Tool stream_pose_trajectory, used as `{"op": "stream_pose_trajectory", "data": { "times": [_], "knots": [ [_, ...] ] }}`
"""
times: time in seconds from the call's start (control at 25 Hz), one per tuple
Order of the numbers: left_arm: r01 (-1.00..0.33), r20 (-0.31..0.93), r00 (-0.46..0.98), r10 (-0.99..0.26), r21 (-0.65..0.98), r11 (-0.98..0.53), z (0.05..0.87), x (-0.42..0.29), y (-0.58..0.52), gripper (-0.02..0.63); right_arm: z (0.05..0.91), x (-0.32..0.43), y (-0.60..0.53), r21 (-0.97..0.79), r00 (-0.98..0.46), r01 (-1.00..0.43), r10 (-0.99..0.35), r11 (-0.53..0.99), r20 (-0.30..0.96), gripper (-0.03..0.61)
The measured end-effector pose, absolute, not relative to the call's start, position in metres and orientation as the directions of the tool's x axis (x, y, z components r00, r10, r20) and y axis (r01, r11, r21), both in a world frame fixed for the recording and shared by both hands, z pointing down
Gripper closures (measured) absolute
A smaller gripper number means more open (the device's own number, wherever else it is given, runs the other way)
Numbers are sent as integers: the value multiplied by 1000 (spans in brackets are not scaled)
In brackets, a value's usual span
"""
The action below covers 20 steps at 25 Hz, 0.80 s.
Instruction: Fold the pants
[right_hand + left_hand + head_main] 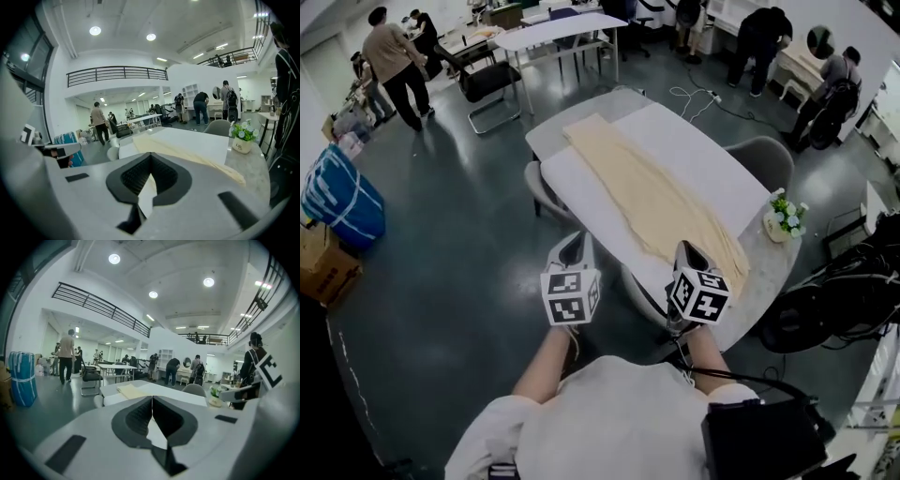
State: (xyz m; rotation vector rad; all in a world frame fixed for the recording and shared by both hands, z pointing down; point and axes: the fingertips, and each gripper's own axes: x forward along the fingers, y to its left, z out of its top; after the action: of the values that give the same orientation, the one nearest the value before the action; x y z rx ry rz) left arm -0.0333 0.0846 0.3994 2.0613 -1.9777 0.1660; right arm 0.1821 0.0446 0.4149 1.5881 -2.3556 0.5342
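Cream pants (652,192) lie flat and lengthwise on the white-topped table (703,150), running from the far left corner to the near right edge. They also show ahead in the left gripper view (131,391) and in the right gripper view (187,149). My left gripper (574,244) hovers off the table's near edge, left of the pants, shut and empty (152,399). Just short of the pants' near end, my right gripper (689,251) is likewise shut with nothing held (151,157).
A small pot of flowers (784,217) stands on the table's right side (243,139). Grey chairs sit at the right (769,159) and left (539,192) of the table. A blue bag (342,197) and boxes lie far left. People stand at desks at the back.
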Motion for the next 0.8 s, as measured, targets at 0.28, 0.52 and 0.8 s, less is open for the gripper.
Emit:
{"op": "stream_pose_trajectory", "data": {
  "times": [0.28,0.52,0.8],
  "knots": [
    [-984,266,162,-950,119,-134,388,-78,-12,604,406,136,-28,-138,-287,-958,-865,252,412,586],
    [-971,302,236,-924,102,-215,386,-120,-87,604,411,106,-74,-117,-195,-980,-876,159,441,586],
    [-925,330,375,-866,77,-372,393,-122,-151,604,417,111,-104,-133,-48,-991,-888,-16,458,586]
  ]
}}
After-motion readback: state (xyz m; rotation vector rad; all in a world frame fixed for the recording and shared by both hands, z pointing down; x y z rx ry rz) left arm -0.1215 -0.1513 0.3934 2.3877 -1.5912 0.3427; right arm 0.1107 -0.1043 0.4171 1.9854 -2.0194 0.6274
